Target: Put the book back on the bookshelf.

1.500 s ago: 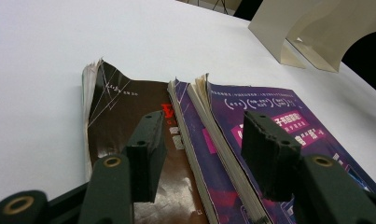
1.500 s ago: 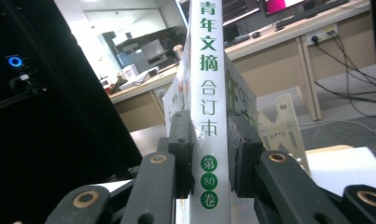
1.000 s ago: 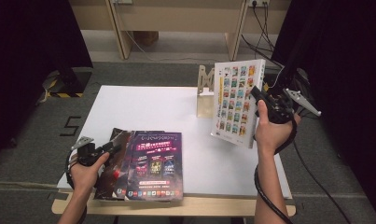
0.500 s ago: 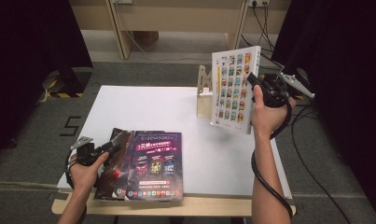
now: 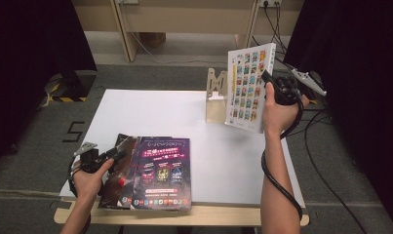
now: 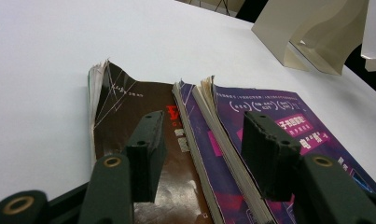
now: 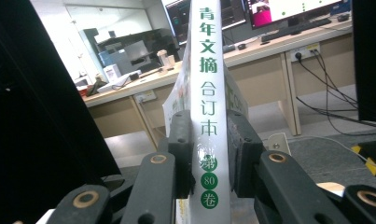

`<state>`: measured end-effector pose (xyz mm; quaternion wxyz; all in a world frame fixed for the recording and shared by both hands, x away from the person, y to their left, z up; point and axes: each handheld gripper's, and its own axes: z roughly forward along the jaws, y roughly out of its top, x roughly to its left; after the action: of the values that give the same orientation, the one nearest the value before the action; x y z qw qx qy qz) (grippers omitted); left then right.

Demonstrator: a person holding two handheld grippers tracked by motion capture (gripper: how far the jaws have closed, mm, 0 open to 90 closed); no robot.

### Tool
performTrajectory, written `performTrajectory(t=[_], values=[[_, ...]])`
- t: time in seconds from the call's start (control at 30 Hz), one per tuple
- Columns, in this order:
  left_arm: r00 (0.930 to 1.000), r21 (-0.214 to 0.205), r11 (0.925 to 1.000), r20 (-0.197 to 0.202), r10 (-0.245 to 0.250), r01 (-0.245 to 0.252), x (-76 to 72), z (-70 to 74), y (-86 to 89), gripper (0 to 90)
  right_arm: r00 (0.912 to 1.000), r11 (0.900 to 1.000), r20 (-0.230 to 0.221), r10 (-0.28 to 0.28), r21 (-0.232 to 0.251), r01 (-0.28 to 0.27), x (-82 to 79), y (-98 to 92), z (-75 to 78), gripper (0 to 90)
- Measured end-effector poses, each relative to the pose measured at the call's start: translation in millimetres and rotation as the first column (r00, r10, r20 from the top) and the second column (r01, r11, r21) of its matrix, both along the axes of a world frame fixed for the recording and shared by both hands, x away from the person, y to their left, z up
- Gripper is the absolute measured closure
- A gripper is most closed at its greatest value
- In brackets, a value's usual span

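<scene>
R gripper point(image 5: 268, 80) is clamped on the spine of a white book point(image 5: 247, 87), both jaws pressed flat against its 2 sides. In the right gripper view the book point(image 7: 206, 93) stands upright btwn the jaws, spine facing the camera w/ green characters and "80" near the bottom. From above, the book is held up in the air, cover w/ a grid of small pictures facing left, over the far right part of the white table point(image 5: 155, 112). Just beside it, on the table, stands a beige bookend point(image 5: 216, 97).

L gripper point(image 5: 117, 154) sits low at the near left corner, jaws spread wide and gripping nothing. In the left gripper view its 2 black jaws point(image 6: 202, 149) hover over a fanned pile of 3 magazines: 1 jaw over the brown magazine point(image 6: 129, 107), the other over the top purple magazine point(image 6: 288, 116), w/ the middle one's edge btwn them. Can't tell if the jaws touch the covers. The pile point(image 5: 155, 170) lies flat at the table's near edge, well apart from the held book.
</scene>
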<state>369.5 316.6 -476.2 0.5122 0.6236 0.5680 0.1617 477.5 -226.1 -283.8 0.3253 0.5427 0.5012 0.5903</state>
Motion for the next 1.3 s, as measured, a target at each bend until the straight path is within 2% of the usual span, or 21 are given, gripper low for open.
performTrajectory(t=[0.4, 0.63, 0.9, 1.1, 1.3], values=[[1.0000, 0.001, 1.0000, -0.007, 0.000, 0.000, 0.2, -1.9, -0.2, 48.6, 0.9989, 0.9987, -0.004, -0.046, -0.023, 0.046, 13.0, -1.4, -2.8, 75.0], [0.9999, 0.002, 1.0000, -0.011, -0.003, 0.003, 1.0, -3.4, -1.6, 48.7, 0.9977, 0.9975, -0.003, -0.067, -0.020, 0.067, 12.9, -5.9, -5.1, 75.0], [0.9999, 0.004, 1.0000, -0.012, -0.007, 0.007, 1.1, -3.5, -2.7, 48.6, 0.9948, 0.9936, -0.006, -0.102, -0.051, 0.101, 14.0, -10.4, -9.4, 75.0], [0.9998, 0.006, 0.9999, -0.015, -0.009, 0.009, 1.6, -4.4, -3.4, 48.6, 0.9927, 0.9919, -0.016, -0.119, -0.044, 0.119, 15.8, -12.4, -13.4, 74.9], [0.9998, 0.007, 0.9999, -0.016, -0.011, 0.012, 2.0, -4.7, -4.2, 48.6, 0.9940, 0.9937, -0.015, -0.108, -0.031, 0.107, 19.1, -6.9, -12.4, 74.9]])
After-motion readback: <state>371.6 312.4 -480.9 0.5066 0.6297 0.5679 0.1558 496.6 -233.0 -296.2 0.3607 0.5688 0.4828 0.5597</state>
